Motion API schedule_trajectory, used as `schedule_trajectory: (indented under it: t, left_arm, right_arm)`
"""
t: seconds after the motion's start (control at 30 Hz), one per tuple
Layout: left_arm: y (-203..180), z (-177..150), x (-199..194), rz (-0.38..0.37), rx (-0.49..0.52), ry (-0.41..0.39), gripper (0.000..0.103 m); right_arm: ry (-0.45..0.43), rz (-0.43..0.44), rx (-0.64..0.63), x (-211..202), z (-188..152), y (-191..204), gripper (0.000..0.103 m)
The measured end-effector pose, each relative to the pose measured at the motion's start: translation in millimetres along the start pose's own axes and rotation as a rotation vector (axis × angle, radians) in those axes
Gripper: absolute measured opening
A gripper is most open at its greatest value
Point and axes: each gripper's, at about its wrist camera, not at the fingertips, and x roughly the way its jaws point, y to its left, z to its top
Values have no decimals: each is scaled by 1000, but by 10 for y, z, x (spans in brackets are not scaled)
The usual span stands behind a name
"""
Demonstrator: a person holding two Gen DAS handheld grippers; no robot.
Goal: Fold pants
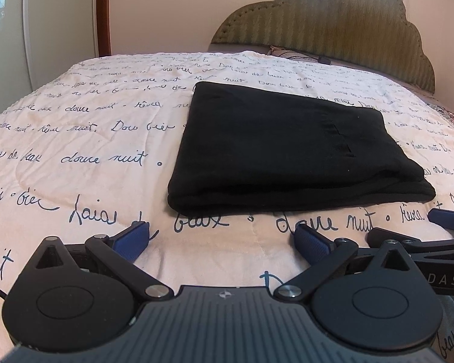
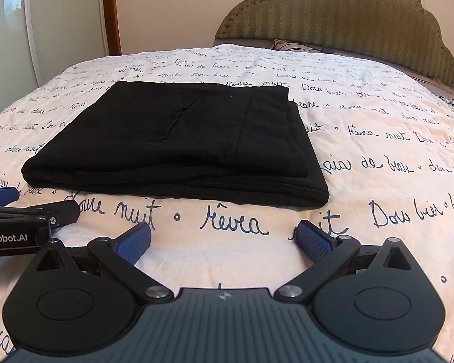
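The black pants (image 1: 287,148) lie folded into a flat rectangle on the bed, also shown in the right wrist view (image 2: 178,142). My left gripper (image 1: 222,237) is open and empty, a short way in front of the folded edge. My right gripper (image 2: 224,237) is open and empty too, just short of the pants' near edge. The right gripper shows at the right edge of the left wrist view (image 1: 432,233). The left gripper shows at the left edge of the right wrist view (image 2: 24,208).
The white bedspread (image 1: 90,139) with dark handwriting print covers the bed. A green padded headboard (image 1: 342,21) stands at the far end, with a cable (image 1: 311,58) lying near it. A white wardrobe (image 1: 54,15) stands at the far left.
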Motion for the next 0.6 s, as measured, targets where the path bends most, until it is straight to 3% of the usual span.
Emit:
schedule_trajectory:
  t: [0.43, 0.6]
  left_arm:
    - [11, -14, -27, 9, 3, -4, 103]
    - [12, -19, -32, 7, 3, -5, 103]
  right_arm:
    - [7, -71, 43, -14, -4, 84, 103]
    - [2, -63, 45, -5, -9, 67, 103]
